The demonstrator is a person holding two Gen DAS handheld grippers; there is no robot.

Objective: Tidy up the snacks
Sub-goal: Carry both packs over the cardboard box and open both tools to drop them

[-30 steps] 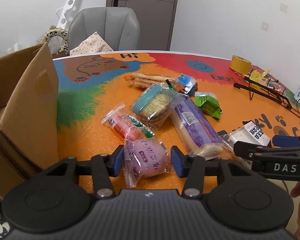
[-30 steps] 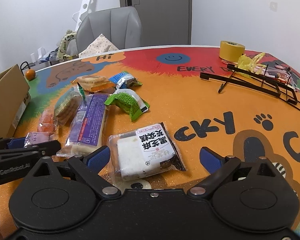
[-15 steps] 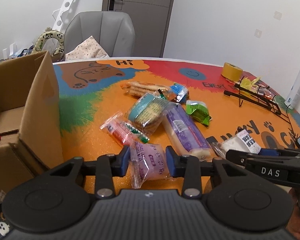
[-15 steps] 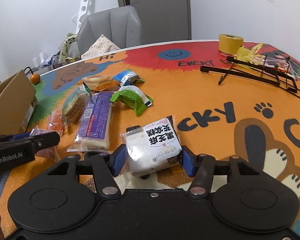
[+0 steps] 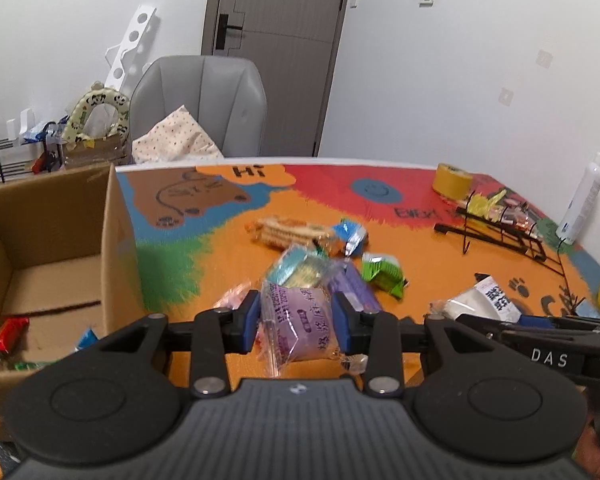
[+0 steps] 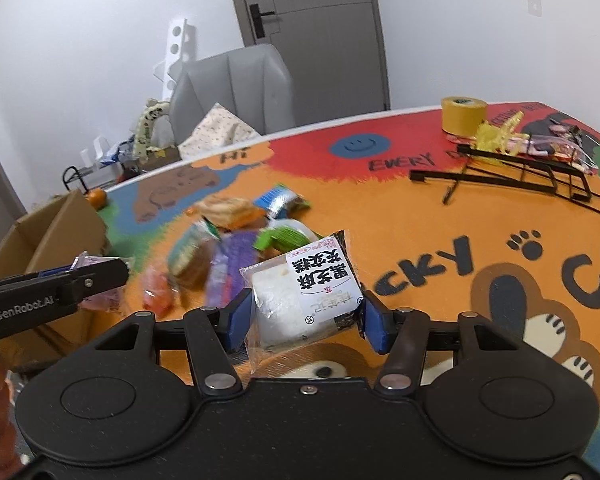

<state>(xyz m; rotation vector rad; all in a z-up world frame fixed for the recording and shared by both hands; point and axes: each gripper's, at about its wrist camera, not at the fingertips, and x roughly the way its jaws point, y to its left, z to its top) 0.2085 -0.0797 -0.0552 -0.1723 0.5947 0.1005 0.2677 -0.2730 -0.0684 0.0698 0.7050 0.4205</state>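
My left gripper (image 5: 296, 322) is shut on a purple snack packet (image 5: 298, 326) and holds it above the table, to the right of the open cardboard box (image 5: 52, 248). My right gripper (image 6: 306, 316) is shut on a white cake packet with black lettering (image 6: 304, 292), lifted off the table; the packet also shows in the left wrist view (image 5: 480, 300). Several loose snacks lie in a pile on the table: a purple bar (image 6: 230, 270), a green packet (image 5: 382, 274), a teal cracker pack (image 5: 300, 268), a blue packet (image 5: 352, 236).
The box holds a few snacks at its bottom (image 5: 4, 334). A black wire rack (image 6: 520, 176) and a yellow tape roll (image 6: 462, 116) stand at the table's far right. A white bottle (image 5: 582, 200) stands at the right edge. A grey chair (image 5: 198, 104) is behind the table.
Both grippers closed on their packets and lifted them off the table. The left one has risen and swung toward the box, so its inside now shows.
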